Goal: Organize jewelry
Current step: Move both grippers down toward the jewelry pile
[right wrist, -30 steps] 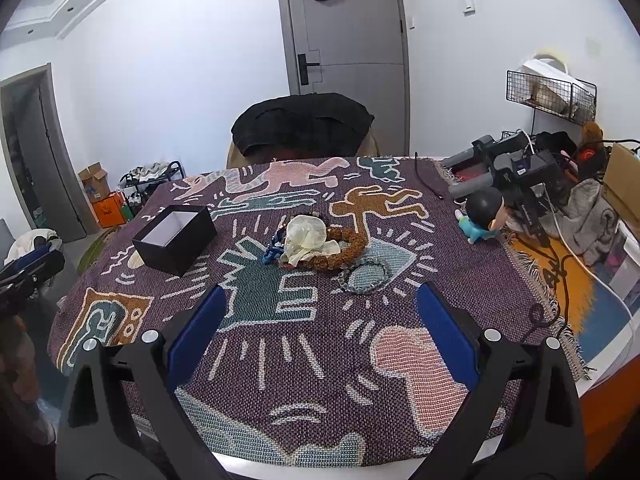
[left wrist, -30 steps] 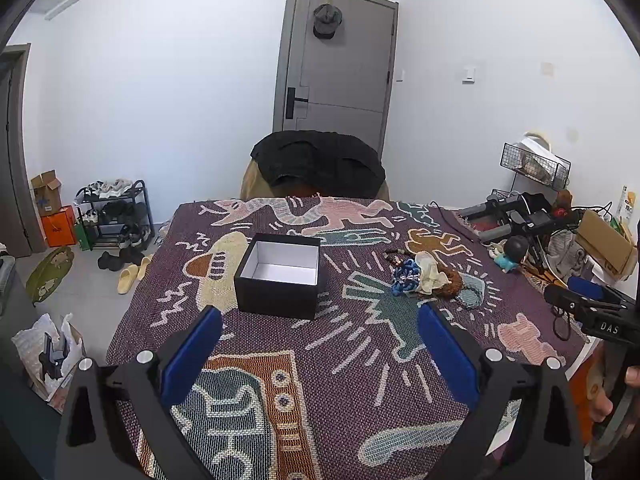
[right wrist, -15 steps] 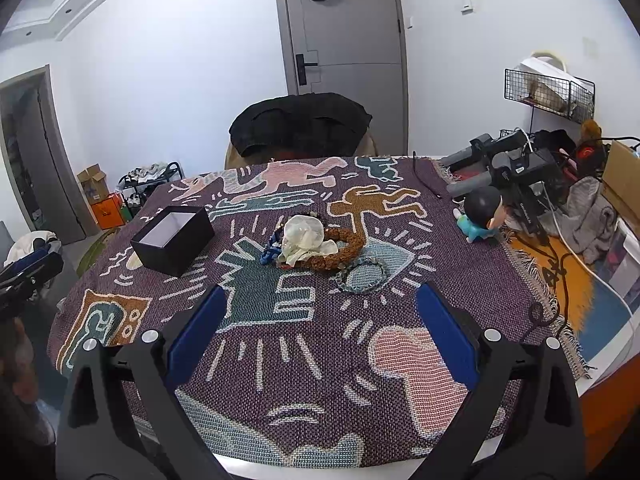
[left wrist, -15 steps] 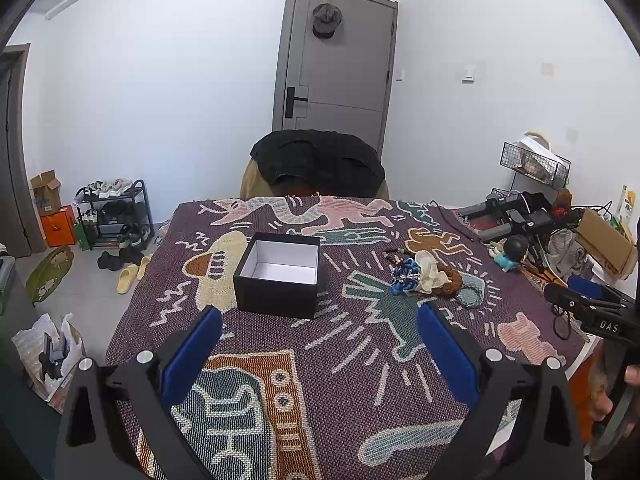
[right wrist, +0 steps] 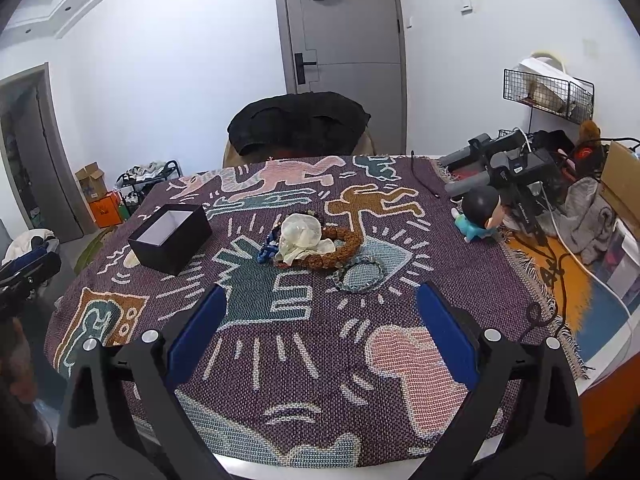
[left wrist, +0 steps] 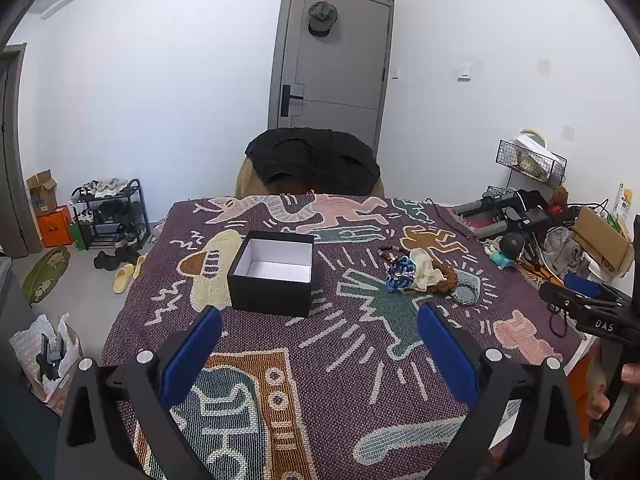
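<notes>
An open black box with a white inside (left wrist: 276, 276) (right wrist: 170, 238) stands on the patterned blanket. To its right lies a jewelry pile: a cream cloth pouch (right wrist: 302, 236) (left wrist: 426, 270), a brown bead bracelet (right wrist: 340, 250), a blue beaded piece (right wrist: 266, 250) (left wrist: 400, 274) and a grey-green bead bracelet (right wrist: 360, 276) (left wrist: 466, 292). My left gripper (left wrist: 319, 334) is open and empty, above the blanket in front of the box. My right gripper (right wrist: 318, 320) is open and empty, in front of the pile. Its body also shows at the right edge of the left wrist view (left wrist: 592, 312).
A chair draped with a black garment (left wrist: 314, 160) stands behind the table. A small figurine (right wrist: 478, 214), black equipment (right wrist: 516, 168), cables and a cardboard box (left wrist: 600, 240) crowd the right side. A shoe rack (left wrist: 110, 212) stands on the floor at left.
The right gripper has moved slightly forward and down toward the jewelry pile. The left gripper has hardly moved. Both stay open.
</notes>
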`<state>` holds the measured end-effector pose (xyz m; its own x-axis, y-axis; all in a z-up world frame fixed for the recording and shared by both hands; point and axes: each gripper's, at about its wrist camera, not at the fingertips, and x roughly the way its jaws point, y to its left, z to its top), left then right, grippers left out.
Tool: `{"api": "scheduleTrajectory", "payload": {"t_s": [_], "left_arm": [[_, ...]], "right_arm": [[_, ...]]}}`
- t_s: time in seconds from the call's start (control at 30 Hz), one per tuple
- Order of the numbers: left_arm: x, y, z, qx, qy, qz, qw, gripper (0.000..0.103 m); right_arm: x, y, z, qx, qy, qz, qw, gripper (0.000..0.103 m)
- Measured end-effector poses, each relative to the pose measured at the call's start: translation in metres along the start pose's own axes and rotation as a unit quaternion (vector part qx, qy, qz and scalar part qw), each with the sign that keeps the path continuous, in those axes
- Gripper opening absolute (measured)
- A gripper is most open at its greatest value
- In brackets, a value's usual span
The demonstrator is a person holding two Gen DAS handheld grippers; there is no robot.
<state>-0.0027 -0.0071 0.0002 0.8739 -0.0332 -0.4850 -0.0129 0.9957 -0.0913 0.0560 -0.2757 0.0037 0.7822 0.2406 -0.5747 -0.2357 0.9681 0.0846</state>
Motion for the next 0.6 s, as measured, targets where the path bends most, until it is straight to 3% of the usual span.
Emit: {"api": "scheduleTrajectory", "payload": {"t_s": [0.43, 0.6], "left_arm": [[0.012, -0.020, 0.019, 0.014, -0.003, -0.052, 0.9985, 0.094], [0.029, -0.036, 0.032, 0.026, 0.001, -0.078, 0.9966, 0.088]], "right_arm": [[0.010, -0.016, 0.013, 0.031, 0.006, -0.005, 0.999, 0.096], [0.021, -0.037, 0.023, 0.063, 0.012, -0.004, 0.998, 0.095]]}}
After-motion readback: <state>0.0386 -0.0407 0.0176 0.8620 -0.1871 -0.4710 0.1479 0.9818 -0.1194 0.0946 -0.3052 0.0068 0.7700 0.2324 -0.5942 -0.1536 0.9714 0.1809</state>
